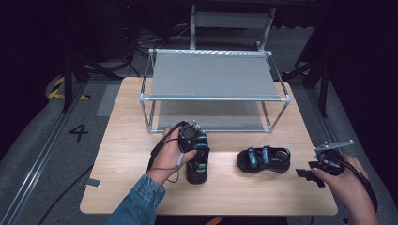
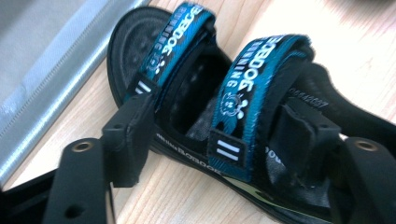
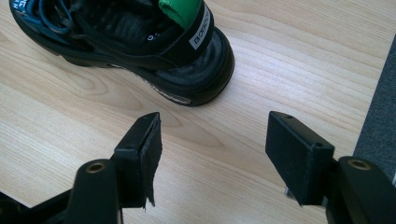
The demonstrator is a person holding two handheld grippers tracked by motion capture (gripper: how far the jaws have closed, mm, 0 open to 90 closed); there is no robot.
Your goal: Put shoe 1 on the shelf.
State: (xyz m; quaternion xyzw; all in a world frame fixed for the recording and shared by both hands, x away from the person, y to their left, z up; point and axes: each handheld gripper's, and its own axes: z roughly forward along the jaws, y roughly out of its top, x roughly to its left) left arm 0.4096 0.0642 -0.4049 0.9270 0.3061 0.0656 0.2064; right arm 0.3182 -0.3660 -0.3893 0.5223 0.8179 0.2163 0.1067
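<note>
Two black sandals with blue straps lie on the wooden table (image 1: 136, 187). My left gripper (image 1: 196, 152) points down over the left sandal (image 1: 197, 173). In the left gripper view the left gripper (image 2: 219, 126) stands open, its jaws straddling the rear strap of that sandal (image 2: 187, 84), one pad (image 2: 133, 126) against the sole's side. The right sandal (image 1: 263, 159) lies apart at centre right. My right gripper (image 1: 312, 166) hovers to its right, near the table's edge. The right gripper (image 3: 212, 135) is open with nothing in it, the sandal's heel (image 3: 196, 74) a short way ahead.
A two-level metal rack (image 1: 213, 98) with grey shelves stands at the back of the table; its lower rail (image 2: 46, 88) runs close beside the left sandal. The table's right edge and grey floor (image 3: 380, 102) are next to the right gripper.
</note>
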